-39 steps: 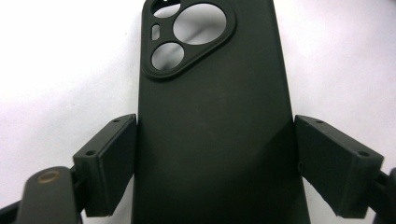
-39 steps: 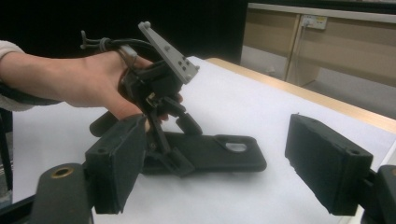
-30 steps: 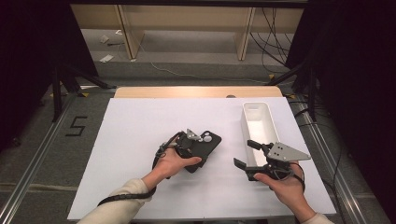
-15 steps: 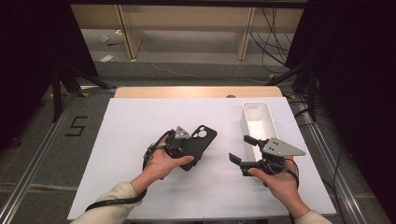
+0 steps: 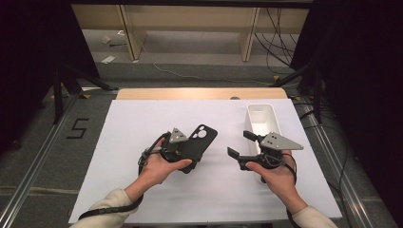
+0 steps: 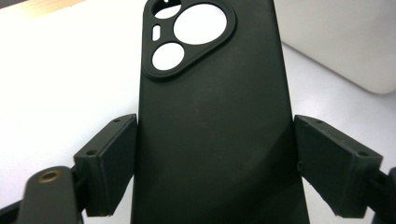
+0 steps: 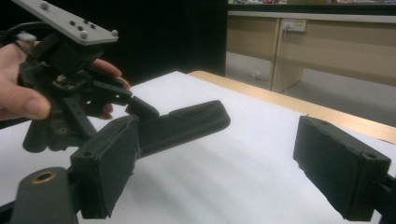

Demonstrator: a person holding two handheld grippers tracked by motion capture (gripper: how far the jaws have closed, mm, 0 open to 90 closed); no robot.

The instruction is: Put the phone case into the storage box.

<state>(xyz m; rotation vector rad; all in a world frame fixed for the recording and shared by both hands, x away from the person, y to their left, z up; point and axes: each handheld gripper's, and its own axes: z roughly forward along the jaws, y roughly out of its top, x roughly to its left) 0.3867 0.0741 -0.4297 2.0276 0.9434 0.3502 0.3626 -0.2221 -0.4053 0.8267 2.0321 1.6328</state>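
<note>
While the left hand-held gripper (image 6: pixel 205 163) clamps the phone case (image 6: pixel 210 121) by its edges, the case could slip free; the right hand-held gripper (image 7: pixel 233 172) stands open, empty.

Case (image 6: pixel 210 116) near end cut off by the left gripper view's bottom edge. Tray (image 5: pixel 260 118) near end hidden behind right gripper (image 5: pixel 241 146).

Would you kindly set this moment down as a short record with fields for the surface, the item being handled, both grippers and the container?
surface: white sheet on the table
item: black phone case, camera cutouts at its far end
left gripper: closed across the case's two long sides, case lifted off the sheet
right gripper: open, nothing between its jaws, pointing toward the case
container: white bin beyond the right gripper
</note>
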